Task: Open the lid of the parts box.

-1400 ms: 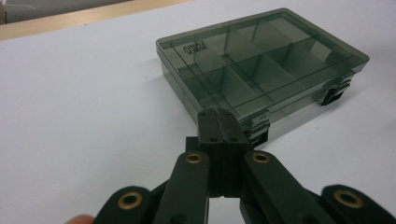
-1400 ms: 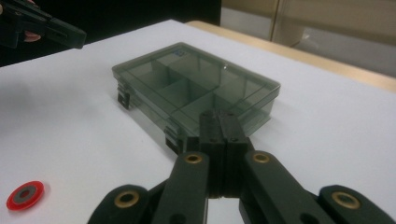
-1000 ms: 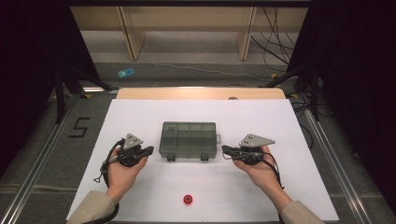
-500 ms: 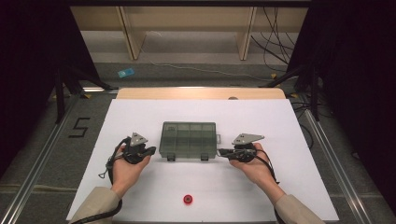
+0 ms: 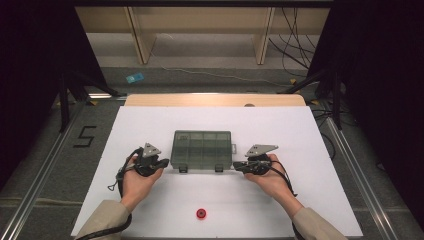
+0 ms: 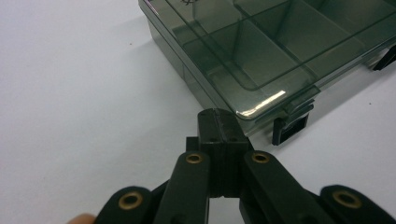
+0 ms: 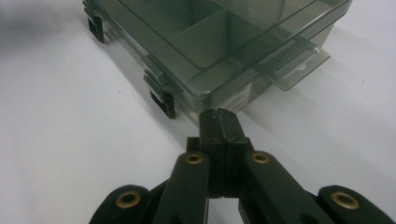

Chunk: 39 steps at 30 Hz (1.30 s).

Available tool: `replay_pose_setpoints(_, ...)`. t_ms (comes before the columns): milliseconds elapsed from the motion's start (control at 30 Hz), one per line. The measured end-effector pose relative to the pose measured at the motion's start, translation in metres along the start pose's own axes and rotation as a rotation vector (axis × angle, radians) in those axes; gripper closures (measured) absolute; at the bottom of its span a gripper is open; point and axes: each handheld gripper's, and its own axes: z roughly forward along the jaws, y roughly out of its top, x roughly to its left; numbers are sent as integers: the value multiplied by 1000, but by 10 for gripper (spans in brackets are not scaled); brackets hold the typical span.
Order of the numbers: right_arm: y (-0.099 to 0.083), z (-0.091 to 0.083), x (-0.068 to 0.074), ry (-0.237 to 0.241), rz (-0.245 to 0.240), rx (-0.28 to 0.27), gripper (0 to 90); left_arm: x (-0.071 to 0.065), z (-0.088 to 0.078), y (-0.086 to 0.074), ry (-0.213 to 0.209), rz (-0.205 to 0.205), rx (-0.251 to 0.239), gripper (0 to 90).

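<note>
On the tabletop [image 5: 300,130], both closed, empty claws [image 5: 166,162] [image 5: 237,165] flank the box [image 5: 202,148]; a hard poke might slide it.

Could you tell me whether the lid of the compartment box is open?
No, the clear lid of the compartment box lies flat and closed over the dividers, with its black latch down at the front edge.
</note>
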Motion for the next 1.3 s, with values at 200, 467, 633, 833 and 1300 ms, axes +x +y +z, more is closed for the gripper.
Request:
replay_pose_setpoints(200,-1,2,1,-7,-15,0,900,0,0,0,-4,21,16,900)
replay_pose_setpoints(467,0,1,3,4,-18,0,900,0,0,0,-5,24,19,900)
replay_pose_setpoints(633,0,1,4,-6,-36,-6,900,-2,2,-1,-10,11,19,900)
replay_pose_setpoints(833,0,1,5,-12,-40,-8,900,-5,0,-2,-7,32,26,900)
replay_pose_setpoints(1300,0,1,5,-10,-36,-7,900,-10,3,-3,33,142,40,900)
